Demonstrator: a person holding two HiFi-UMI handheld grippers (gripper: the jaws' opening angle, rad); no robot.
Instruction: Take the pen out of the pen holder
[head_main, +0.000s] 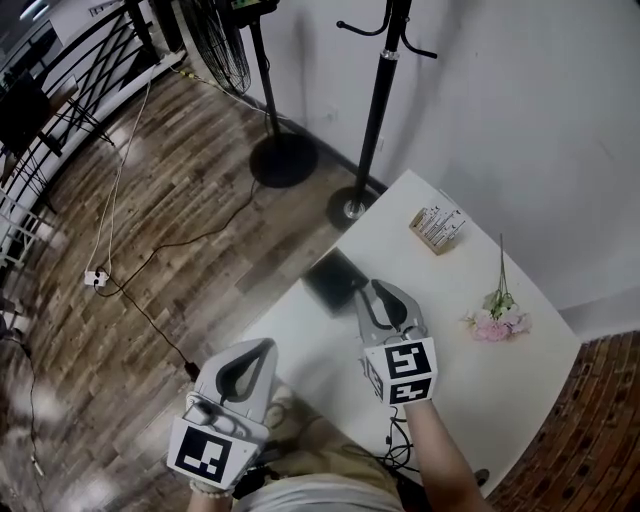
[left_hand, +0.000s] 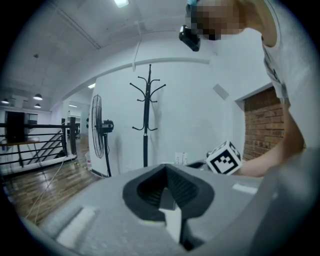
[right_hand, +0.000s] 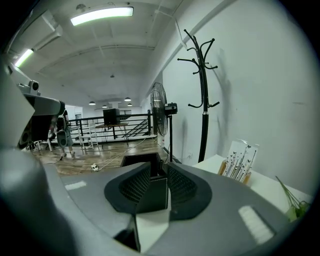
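The pen holder (head_main: 335, 280) is a black square box on the white table (head_main: 460, 370), near its left edge. I cannot make out a pen in it. My right gripper (head_main: 378, 287) hovers just right of the holder, jaws shut and empty. In the right gripper view the holder (right_hand: 137, 160) shows just past the shut right gripper (right_hand: 159, 166). My left gripper (head_main: 266, 345) hangs off the table's left edge, over the floor, also shut on nothing. The left gripper view has the left gripper (left_hand: 165, 167) pointing at the far wall.
A wooden stand of cards (head_main: 437, 228) sits at the table's far side, and a pink flower (head_main: 495, 320) lies to the right. A black coat rack (head_main: 375, 110) and a fan base (head_main: 283, 160) stand on the wood floor beyond. Cables (head_main: 150, 260) cross the floor.
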